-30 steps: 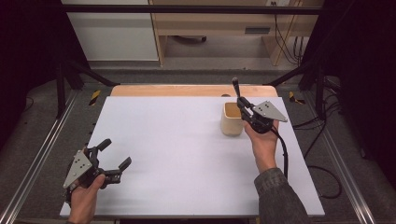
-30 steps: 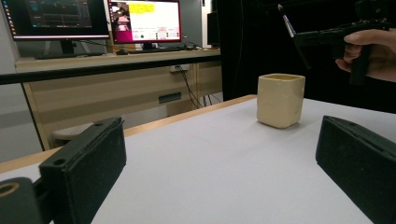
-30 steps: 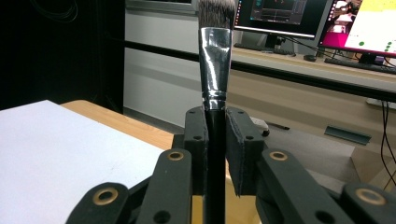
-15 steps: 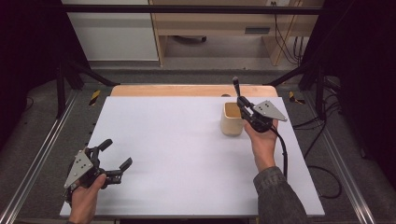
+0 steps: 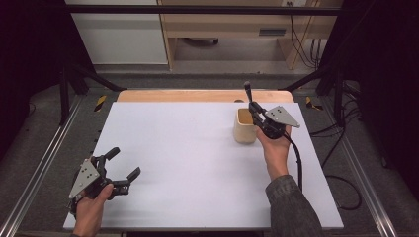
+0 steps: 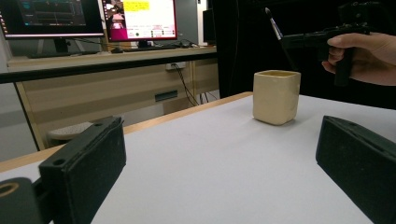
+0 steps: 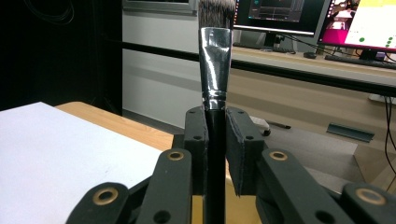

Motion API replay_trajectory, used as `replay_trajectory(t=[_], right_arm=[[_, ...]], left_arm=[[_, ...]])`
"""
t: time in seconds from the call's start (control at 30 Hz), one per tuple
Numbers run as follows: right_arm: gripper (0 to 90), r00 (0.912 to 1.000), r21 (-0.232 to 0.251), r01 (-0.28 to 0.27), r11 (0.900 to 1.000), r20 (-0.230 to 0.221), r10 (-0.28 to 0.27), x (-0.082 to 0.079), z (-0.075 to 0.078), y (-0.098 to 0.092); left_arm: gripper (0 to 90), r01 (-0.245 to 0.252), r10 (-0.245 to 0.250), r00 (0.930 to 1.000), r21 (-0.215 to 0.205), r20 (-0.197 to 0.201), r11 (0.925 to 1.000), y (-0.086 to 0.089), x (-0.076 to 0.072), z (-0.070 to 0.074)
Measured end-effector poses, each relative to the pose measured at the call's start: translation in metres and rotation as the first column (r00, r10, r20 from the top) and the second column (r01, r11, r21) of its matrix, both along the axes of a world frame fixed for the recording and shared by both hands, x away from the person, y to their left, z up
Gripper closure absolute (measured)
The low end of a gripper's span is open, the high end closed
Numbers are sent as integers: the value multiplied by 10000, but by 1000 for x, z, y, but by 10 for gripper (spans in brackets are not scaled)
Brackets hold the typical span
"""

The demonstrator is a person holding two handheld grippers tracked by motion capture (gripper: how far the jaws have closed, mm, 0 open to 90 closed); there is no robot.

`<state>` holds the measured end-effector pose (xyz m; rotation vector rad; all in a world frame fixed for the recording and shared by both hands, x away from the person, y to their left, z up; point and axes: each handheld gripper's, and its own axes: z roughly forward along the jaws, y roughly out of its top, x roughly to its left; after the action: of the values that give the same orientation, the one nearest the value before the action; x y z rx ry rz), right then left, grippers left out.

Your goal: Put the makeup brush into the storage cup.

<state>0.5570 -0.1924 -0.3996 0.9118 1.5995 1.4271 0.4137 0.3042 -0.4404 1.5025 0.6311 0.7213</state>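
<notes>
My right gripper [image 5: 253,106] is shut on the black handle of a paintbrush [image 5: 248,92], which points up and away with its bristles on top. It hovers just right of a beige square cup [image 5: 245,129] standing on the white table [image 5: 188,148] at the back right. The right gripper view has the brush [image 7: 215,51] upright, clamped between the pads of the right gripper [image 7: 216,130]. My left gripper [image 5: 125,161] rests open at the near left, holding nothing. In the left gripper view its jaws frame the cup [image 6: 276,96] and the brush [image 6: 274,25] farther off.
A wooden strip [image 5: 197,95] borders the table's far edge. Metal rails [image 5: 44,158] run along both sides, and a black cable [image 5: 298,163] trails from the right gripper. A desk with monitors [image 6: 140,21] stands beyond the table.
</notes>
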Motion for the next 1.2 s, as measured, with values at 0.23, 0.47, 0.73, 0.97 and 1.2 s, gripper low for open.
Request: replay_trajectory(t=[0.23, 0.47, 0.73, 0.97, 1.2], right_arm=[[793, 10000, -247, -8, 9997, 47, 9, 1, -2, 1], [793, 10000, -384, -26, 9993, 51, 28, 2, -4, 3], [793, 10000, -520, -8, 9986, 59, 11, 3, -5, 3], [793, 10000, -586, -19, 9983, -33, 17, 4, -7, 3], [793, 10000, -688, -29, 9976, -83, 23, 6, -10, 3]], left_arm=[[12, 31, -31, 10000, 24, -7, 10000, -1, 0, 0], [13, 49, -49, 10000, 27, -22, 10000, -1, 0, 0], [13, 52, -51, 10000, 10, -55, 10000, -1, 0, -1], [14, 63, -63, 10000, 1, -55, 10000, -1, 0, 0], [14, 75, -76, 10000, -5, -53, 10000, -1, 0, 0]])
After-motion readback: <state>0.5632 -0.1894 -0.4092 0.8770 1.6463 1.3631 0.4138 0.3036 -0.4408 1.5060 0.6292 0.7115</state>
